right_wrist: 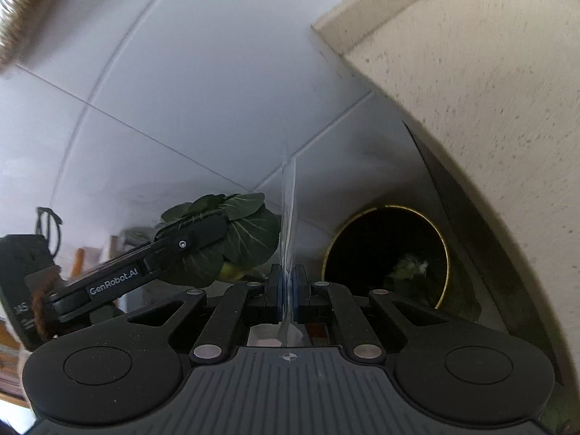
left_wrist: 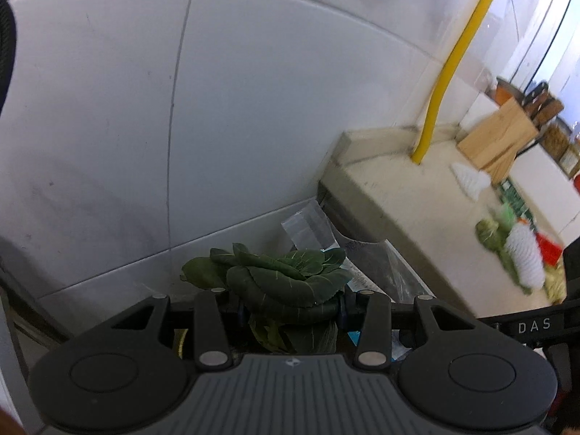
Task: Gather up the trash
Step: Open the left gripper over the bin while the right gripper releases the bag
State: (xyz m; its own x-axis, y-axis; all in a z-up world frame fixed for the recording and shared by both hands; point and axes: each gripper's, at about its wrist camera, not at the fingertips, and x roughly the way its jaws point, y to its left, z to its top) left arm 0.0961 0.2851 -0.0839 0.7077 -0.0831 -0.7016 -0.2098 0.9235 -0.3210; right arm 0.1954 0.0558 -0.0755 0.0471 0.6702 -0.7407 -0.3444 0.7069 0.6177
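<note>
The left gripper (left_wrist: 291,313) pinched a leafy vegetable (left_wrist: 286,275); the right gripper (right_wrist: 288,290) pinched a clear wrapper (right_wrist: 289,217). The bin (right_wrist: 386,257) lay ahead-right, nearer the right fingers.

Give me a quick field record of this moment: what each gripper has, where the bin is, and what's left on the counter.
left gripper: shut on leafy greens
right gripper: shut on clear plastic bag, held edge-on and upright
bin: dark, gold-rimmed, below the counter edge, ahead and right of the right gripper; some scraps inside
counter: vegetable scraps and white foam netting lie at the far end
yellow pipe: rises from the counter by the wall
</note>
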